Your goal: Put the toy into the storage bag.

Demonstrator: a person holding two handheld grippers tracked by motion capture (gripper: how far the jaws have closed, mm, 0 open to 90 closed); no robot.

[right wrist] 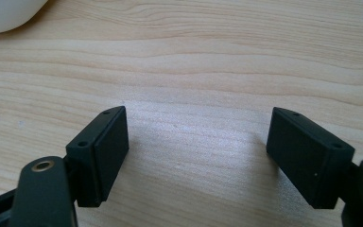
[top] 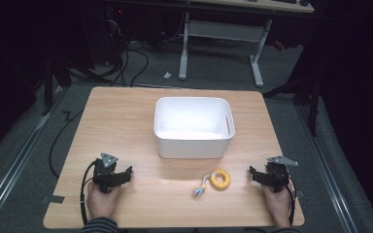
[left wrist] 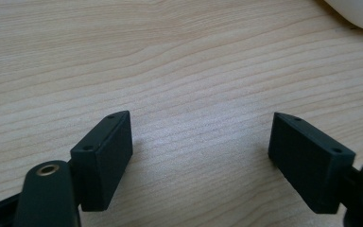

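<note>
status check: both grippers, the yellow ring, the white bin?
Left gripper open, empty, on the wooden table. Right gripper open, empty. Yellow ring with coloured cords lies in front of the empty white plastic bin, nearer the right gripper. Path unobstructed.

Dim room w/ grey carpet [top: 213,73], white-legged desk [top: 252,48] at back — loose cables [top: 131,63] on floor.

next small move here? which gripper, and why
Probably slide the right gripper toward the yellow ring toy with the coloured tassel. Its jaws are open with only bare wooden table between them, and the ring lies nearer to it than to the left gripper. The white plastic bin behind looks empty, a likely drop spot.
</note>
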